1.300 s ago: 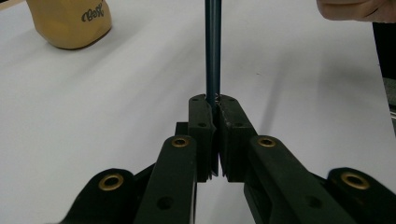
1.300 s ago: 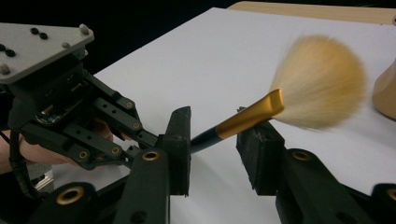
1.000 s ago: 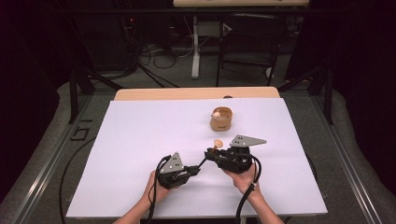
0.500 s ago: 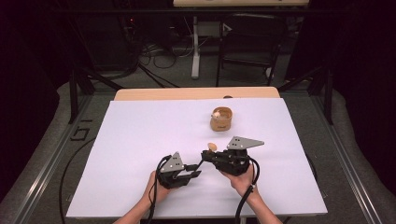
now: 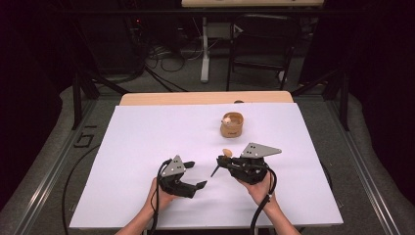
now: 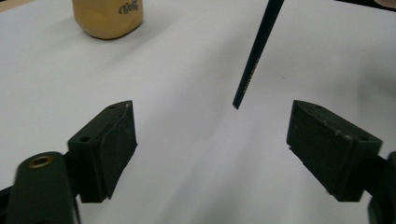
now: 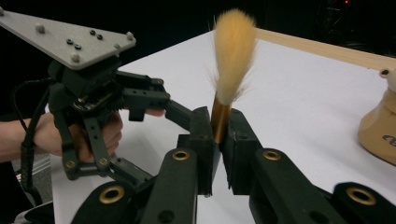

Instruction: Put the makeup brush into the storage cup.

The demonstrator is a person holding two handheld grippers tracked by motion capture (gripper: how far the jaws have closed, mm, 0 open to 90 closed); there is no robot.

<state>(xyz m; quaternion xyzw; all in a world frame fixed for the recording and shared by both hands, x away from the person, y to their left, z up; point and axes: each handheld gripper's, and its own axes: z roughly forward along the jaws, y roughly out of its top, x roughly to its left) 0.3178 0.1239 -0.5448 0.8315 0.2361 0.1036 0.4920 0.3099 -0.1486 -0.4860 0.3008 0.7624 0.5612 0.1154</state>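
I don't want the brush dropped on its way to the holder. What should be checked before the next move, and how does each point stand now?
1. Right tool clamped on the brush at its collar: ok.
2. Left tool has let go; its jaws have just been opening, nothing between them: ok.
3. Brush handle free of the left tool's pads: ok.
4. Holder upright on the table: ok.
5. Room left inside the holder: cannot tell.
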